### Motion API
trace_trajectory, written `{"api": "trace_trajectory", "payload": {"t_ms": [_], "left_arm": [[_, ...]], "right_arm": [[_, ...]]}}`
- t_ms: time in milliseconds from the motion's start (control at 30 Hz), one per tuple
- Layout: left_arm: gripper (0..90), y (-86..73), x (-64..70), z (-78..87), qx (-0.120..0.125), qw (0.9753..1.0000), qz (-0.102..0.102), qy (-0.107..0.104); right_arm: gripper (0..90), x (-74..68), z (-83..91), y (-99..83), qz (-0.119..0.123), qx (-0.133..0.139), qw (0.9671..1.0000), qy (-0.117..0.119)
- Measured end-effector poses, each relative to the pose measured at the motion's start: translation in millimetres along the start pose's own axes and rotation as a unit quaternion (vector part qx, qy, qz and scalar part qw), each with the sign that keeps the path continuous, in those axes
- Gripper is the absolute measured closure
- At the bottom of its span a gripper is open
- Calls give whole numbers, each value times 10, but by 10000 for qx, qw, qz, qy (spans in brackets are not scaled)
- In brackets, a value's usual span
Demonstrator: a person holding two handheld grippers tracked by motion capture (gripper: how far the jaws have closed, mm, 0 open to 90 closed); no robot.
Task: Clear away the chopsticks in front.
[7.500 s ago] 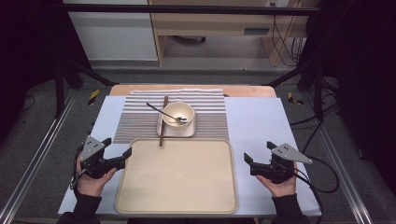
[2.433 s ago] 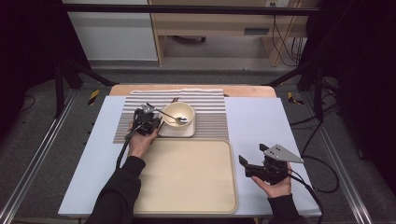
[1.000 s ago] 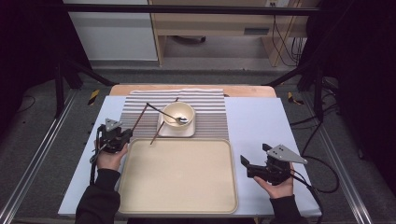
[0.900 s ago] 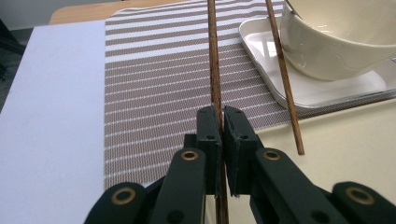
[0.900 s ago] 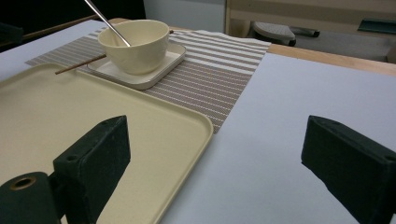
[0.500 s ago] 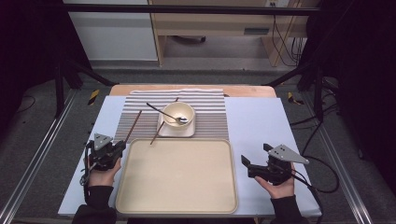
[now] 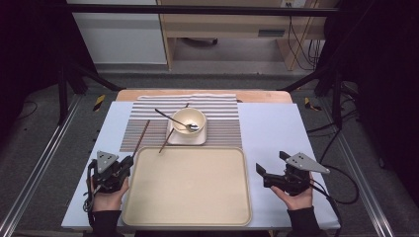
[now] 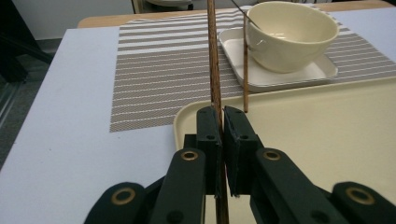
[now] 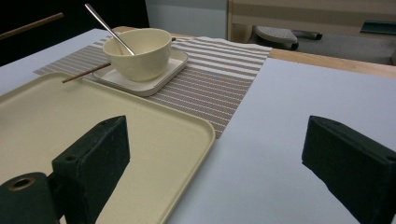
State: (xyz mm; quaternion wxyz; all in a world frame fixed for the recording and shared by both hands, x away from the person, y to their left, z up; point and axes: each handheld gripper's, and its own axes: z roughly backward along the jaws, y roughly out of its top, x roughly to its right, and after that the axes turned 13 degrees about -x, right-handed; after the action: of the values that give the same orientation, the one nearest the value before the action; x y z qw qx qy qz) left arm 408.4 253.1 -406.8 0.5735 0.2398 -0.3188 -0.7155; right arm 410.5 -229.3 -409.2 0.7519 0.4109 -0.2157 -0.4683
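Near end of the held chopstick is cut off at the bottom of the left gripper view, behind the jaws; its far tip runs out of the top of that view. In the high view the chopstick is thin and partly lost against the striped placemat.

Left tongs are clamped on this chopstick, near the front-left corner of the table, just beside the left rim of the tray. The long axis is seen to run from the tongs away toward the table's back edge, leaning slightly right — its far end lies over the left part of the placemat.

A second chopstick is propped against the square plate under the bowl; a spoon rests in the bowl.

Right tongs are held with jaws wide apart, gripping nothing, beside the tray's right rim.
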Motion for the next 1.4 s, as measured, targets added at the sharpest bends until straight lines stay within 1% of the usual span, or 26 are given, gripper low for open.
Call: {"api": "trace_trajectory", "payload": {"t_ms": [67, 200, 267, 367, 567, 733, 800, 867, 1000, 1033, 1100, 1167, 1300, 1400], "left_arm": [[851, -26, 41, 30, 73, 9999, 97, -59], [851, -104, 109, 42, 112, 9998, 156, -71], [851, -147, 141, 41, 135, 9998, 166, -14], [851, -226, 173, 38, 177, 9995, 277, 19], [851, -414, 255, -14, 120, 9992, 391, 46], [851, -562, 317, -57, 101, 9984, 517, 193], [851, -615, 326, -69, 102, 9976, 650, 205], [851, -658, 329, -88, 69, 9973, 700, 201], [851, -722, 348, -109, 16, 9972, 675, 332], [851, -745, 351, -113, 2, 9969, 674, 399], [851, -771, 347, -123, -24, 9965, 694, 465], [851, -799, 339, -139, -59, 9962, 742, 460], [851, -839, 322, -171, -128, 9958, 754, 511], [851, -842, 308, -179, -131, 9956, 762, 535]], "right_arm": [[81, 2, 4, 0, 21, 7, 10000, 4], [81, 3, 11, 1, 20, 5, 10000, 0], [81, 3, 11, 1, 20, 3, 10000, -2], [80, 1, 4, 0, 30, -14, 10000, -13], [80, -4, -3, -2, 30, -43, 10000, -9], [80, -5, -8, -3, 42, -49, 10000, -12], [80, -4, -9, -3, 49, -50, 10000, -17], [79, -5, -7, -2, 40, -54, 10000, -10], [80, -7, -4, -2, 37, -44, 10000, -1], [80, -8, -4, -2, 36, -45, 10000, 2], [79, -6, -9, -3, 59, -50, 10000, -11], [80, -8, -12, -4, 58, -64, 10000, -10], [80, -15, -20, -7, 61, -87, 9999, -4], [80, -18, -24, -8, 57, -85, 9999, -1]]}}
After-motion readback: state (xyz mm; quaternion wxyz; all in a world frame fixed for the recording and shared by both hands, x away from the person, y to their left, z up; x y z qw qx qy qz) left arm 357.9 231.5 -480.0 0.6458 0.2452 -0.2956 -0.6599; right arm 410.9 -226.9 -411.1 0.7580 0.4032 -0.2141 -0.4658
